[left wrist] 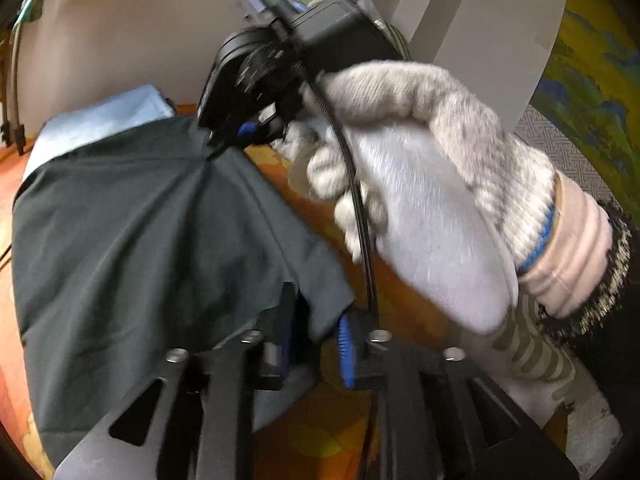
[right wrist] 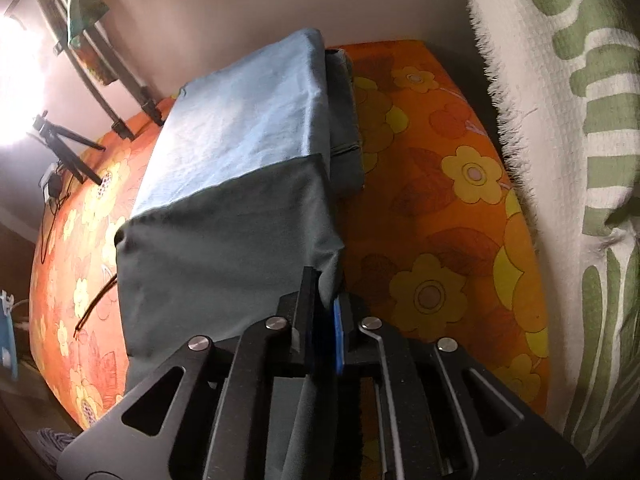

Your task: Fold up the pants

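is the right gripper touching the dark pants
Touching. The right wrist view shows the right gripper with its jaws closed on the edge of the dark pants, the cloth pinched between the fingers and running down through them.

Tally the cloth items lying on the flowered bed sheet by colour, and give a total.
Dark green pants: 1
Light blue folded cloth: 1
Total: 2
Both grippers, left gripper and right gripper, are clamped on the pants.
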